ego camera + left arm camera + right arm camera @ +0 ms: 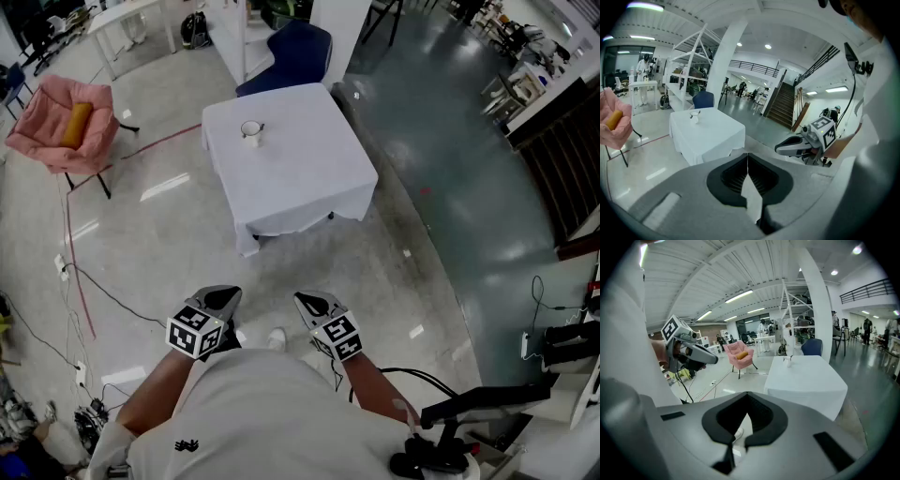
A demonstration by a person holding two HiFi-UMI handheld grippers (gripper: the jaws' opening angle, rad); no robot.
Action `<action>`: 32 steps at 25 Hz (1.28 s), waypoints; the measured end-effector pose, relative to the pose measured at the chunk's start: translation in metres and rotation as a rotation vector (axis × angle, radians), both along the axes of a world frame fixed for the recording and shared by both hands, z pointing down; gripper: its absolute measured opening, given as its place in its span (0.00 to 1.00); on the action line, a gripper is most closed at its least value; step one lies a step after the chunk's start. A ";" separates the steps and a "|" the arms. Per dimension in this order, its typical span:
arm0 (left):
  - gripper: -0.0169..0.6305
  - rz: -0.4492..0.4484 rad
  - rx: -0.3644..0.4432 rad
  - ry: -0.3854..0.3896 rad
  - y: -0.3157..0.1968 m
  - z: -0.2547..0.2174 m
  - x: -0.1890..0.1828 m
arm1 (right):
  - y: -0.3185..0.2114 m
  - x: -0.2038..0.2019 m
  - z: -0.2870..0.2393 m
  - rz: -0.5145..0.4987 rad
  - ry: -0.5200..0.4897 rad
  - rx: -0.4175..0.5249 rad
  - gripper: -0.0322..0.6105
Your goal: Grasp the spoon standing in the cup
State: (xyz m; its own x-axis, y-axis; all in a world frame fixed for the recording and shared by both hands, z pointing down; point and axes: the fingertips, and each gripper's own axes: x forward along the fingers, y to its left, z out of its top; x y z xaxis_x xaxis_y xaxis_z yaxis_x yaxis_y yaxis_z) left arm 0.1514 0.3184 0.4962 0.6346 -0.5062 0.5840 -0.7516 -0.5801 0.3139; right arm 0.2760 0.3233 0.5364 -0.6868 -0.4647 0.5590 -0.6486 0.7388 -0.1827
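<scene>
A small white cup [251, 130] stands near the far left corner of a table with a white cloth [300, 178], a few steps ahead of me. The spoon in it shows only as a thin handle at the rim [698, 111]. Both grippers are held low at my waist, far short of the table. My left gripper [225, 294] is shut with nothing in it, its jaws meeting along a line [748, 155]. My right gripper [306, 301] is also shut and empty [748, 394]. The cup [788, 361] looks small and distant in the right gripper view.
A pink armchair [66, 122] with an orange cushion stands to the left of the table. A blue chair [295, 52] is behind it. Red and black cables [80, 281] run over the glossy floor at left. Black equipment [469, 422] sits at my lower right.
</scene>
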 end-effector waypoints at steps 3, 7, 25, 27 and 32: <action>0.05 -0.014 0.037 0.025 -0.026 -0.001 -0.021 | -0.027 -0.017 0.003 -0.010 0.028 0.030 0.06; 0.05 -0.026 0.041 0.050 -0.049 0.002 -0.056 | -0.055 -0.043 -0.002 0.001 0.048 0.050 0.06; 0.05 -0.075 0.080 0.114 -0.151 -0.008 -0.296 | -0.178 -0.252 -0.003 0.102 0.013 0.020 0.13; 0.05 -0.094 0.074 0.128 -0.162 -0.008 -0.306 | -0.193 -0.255 -0.001 0.119 0.010 0.004 0.13; 0.05 -0.119 0.075 0.126 -0.210 -0.004 -0.319 | -0.253 -0.257 0.012 0.136 0.018 -0.019 0.13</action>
State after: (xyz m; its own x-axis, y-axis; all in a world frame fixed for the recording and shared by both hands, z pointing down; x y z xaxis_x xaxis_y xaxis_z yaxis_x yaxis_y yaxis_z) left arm -0.1675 0.1088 0.4925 0.6334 -0.6209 0.4618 -0.7738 -0.5150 0.3689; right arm 0.0194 0.0705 0.5482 -0.6076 -0.5425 0.5800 -0.7462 0.6402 -0.1829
